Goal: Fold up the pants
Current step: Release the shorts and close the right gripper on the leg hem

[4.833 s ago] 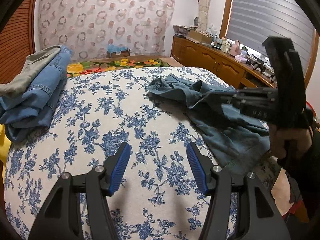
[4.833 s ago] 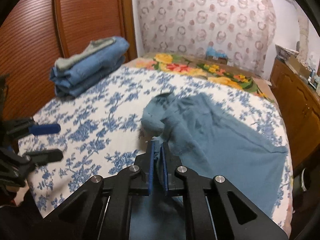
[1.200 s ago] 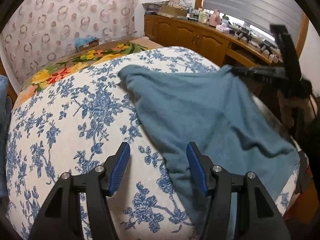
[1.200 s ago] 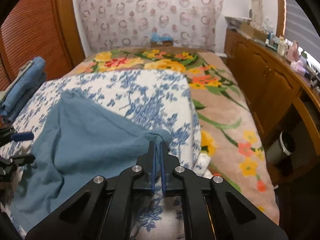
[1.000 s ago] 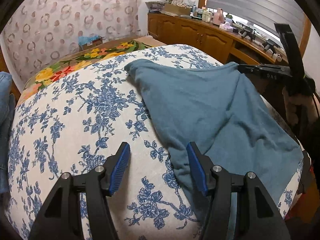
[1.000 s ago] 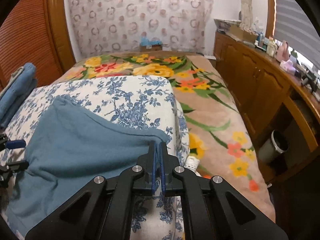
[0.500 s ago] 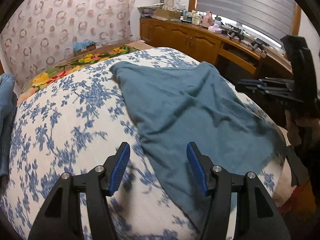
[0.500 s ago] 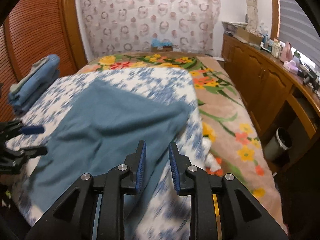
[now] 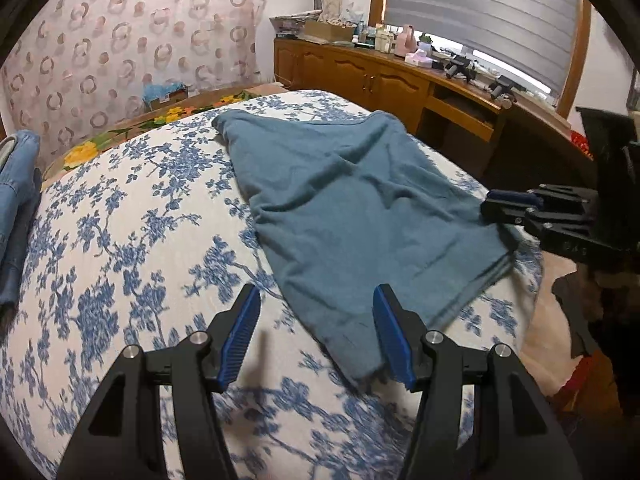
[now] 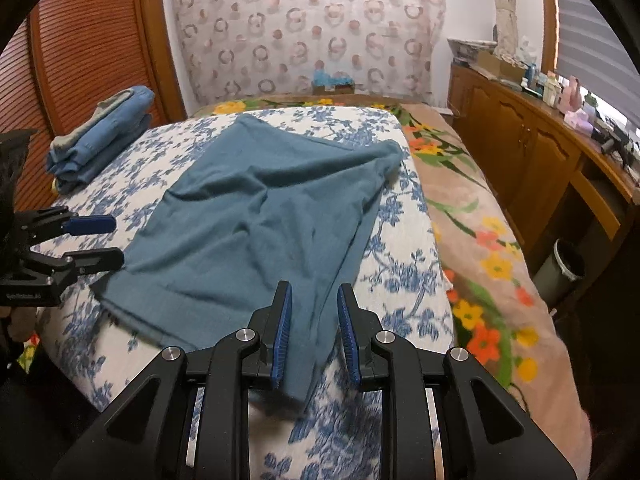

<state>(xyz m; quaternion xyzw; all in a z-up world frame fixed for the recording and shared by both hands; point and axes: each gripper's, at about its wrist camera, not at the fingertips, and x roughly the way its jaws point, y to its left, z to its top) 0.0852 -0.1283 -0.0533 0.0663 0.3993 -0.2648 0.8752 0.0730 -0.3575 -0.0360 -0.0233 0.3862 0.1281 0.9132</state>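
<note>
The teal-blue pants point(image 9: 352, 208) lie spread out on the blue-flowered bed cover point(image 9: 120, 248), also in the right wrist view point(image 10: 260, 232). My left gripper point(image 9: 316, 332) is open and empty, with a corner of the pants between its fingers. It shows in the right wrist view point(image 10: 100, 240) at the pants' left edge. My right gripper point(image 10: 314, 328) is open over the near end of the pants, holding nothing. It shows at the right of the left wrist view point(image 9: 512, 204).
A stack of folded jeans point(image 10: 100, 136) sits at the bed's far left. A flowered blanket point(image 10: 480, 240) covers the bed's right side. A wooden cabinet point(image 10: 540, 152) with clutter runs along the right wall, with a bin point(image 10: 560, 272) on the floor.
My right gripper has opened and let go of the pants, which now lie flat on the bed. Both grippers have drawn back toward the near edge.
</note>
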